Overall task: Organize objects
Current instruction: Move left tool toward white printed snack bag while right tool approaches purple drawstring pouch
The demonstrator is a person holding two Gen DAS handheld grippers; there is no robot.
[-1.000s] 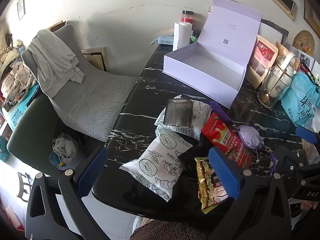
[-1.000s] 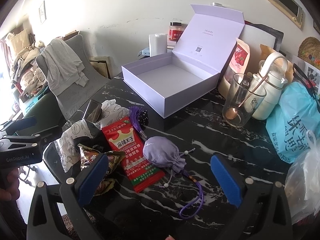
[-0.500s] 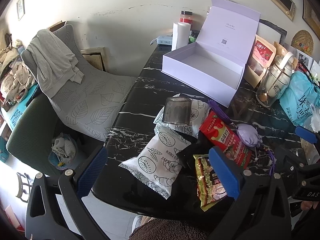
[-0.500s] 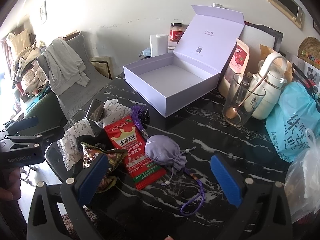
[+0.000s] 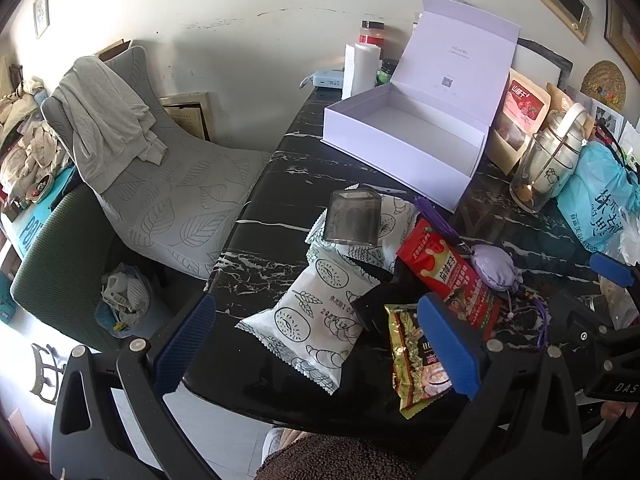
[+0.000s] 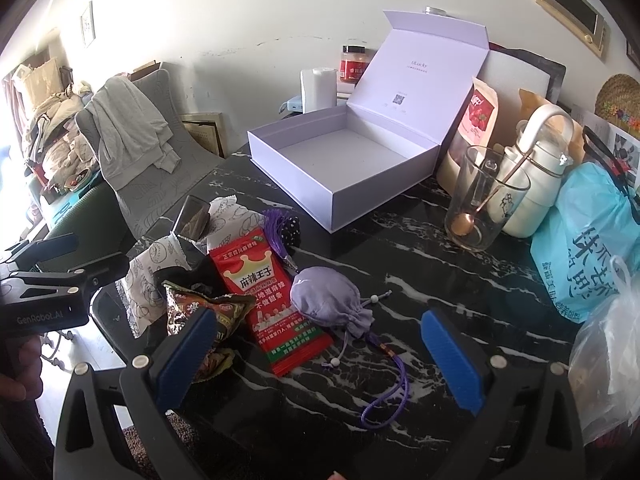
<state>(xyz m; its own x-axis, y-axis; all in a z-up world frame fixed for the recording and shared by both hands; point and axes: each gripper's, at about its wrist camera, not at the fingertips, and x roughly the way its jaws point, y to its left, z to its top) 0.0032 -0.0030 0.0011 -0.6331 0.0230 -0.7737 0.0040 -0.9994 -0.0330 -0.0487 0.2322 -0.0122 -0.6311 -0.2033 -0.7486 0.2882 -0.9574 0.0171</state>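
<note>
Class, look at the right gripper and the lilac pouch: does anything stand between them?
Nothing visible does. The right gripper is open, and the lilac pouch lies just ahead on the marble table, beside the red snack packet.

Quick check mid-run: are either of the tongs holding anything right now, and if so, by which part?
Nothing is held. The left tongs stand open above the white snack packet, and the right tongs stand open above the purple drawstring pouch; neither touches anything.

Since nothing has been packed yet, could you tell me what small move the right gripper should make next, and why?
Probably ease the right gripper down onto the purple pouch: its jaws are open and empty, the pouch lies just ahead between them, and the box stands open and empty.
</note>
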